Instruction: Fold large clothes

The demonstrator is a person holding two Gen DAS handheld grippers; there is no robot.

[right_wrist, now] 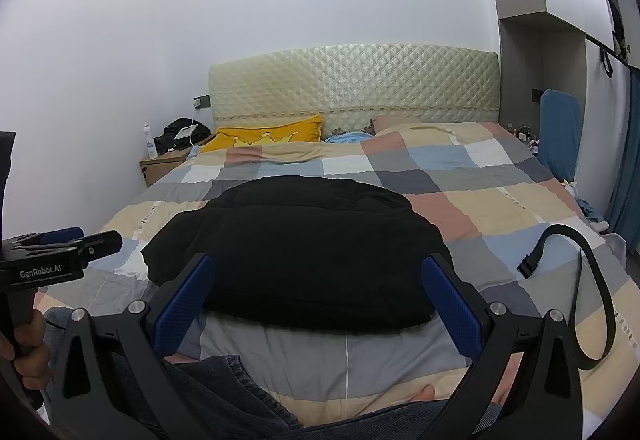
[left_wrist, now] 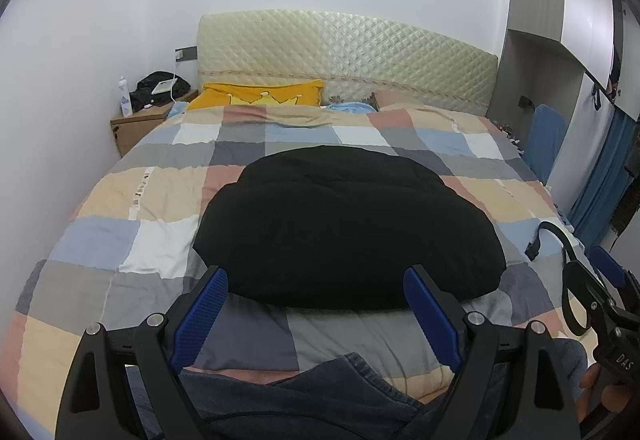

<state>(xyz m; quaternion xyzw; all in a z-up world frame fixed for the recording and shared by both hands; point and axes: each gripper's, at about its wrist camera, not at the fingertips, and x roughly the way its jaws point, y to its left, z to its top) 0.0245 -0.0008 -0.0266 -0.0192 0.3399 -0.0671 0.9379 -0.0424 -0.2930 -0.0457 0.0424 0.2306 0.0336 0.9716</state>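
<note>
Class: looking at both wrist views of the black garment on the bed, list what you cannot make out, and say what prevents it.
- Black garment: its type and folds; both views show uniform black with hardly any detail.
- Bottle label on the nightstand: too small in either view.
- Small items by the bed's far right edge: too small, right wrist view.
- Black strap: its far end is hidden behind the right gripper.

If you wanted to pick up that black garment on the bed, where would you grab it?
Probably the black garment by its near edge, coming from the foot of the bed. That edge faces both open grippers, left gripper and right gripper, and lies flat on the checked quilt, so fingers could pinch each near corner.
</note>
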